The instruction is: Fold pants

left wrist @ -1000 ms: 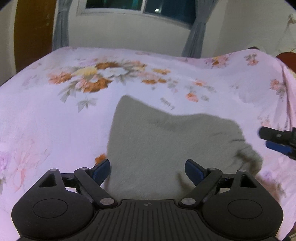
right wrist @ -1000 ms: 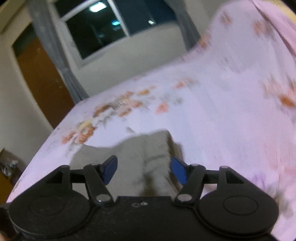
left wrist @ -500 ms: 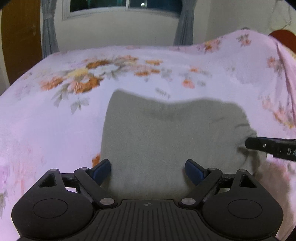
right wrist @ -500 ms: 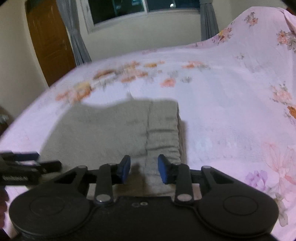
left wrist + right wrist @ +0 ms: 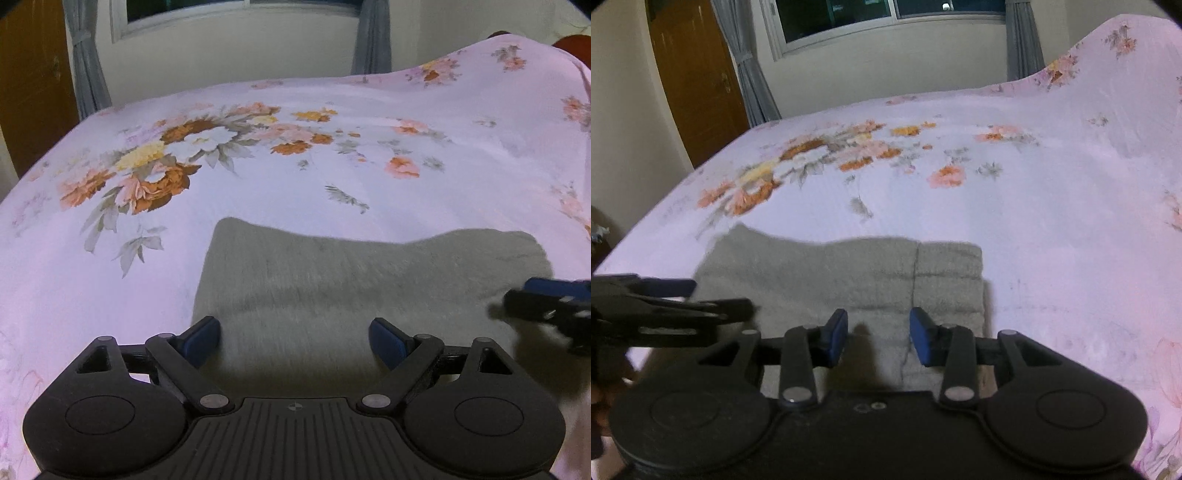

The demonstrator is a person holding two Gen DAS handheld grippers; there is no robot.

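A bed covered by a pale pink flowered sheet is seen filling most of both views; a window, grey curtains and a brown door are seen along the top of the frames.

The pants are found in the lower middle of the left wrist view, and lower left of centre in the right wrist view. Grey, fuzzy knit cloth is shown, already folded into a flat, roughly rectangular stack. Stacked layer edges and a ribbed band are seen at its right end in the right wrist view. The far edge is wavy, with one corner raised at upper left.

Handling is judged as light, soft and limp; no stiffness is expected, so an unsupported part would sag. Little slip is expected from the fuzzy surface. A hold is best taken at the near corners or the thick layered end, all layers pinched together.

The left gripper is held wide apart over the near edge, lower centre of its frame; nothing is pinched. The right gripper has just been closing and is now half closed above the cloth; no fabric is seen clamped between its pads, so it is read as released.
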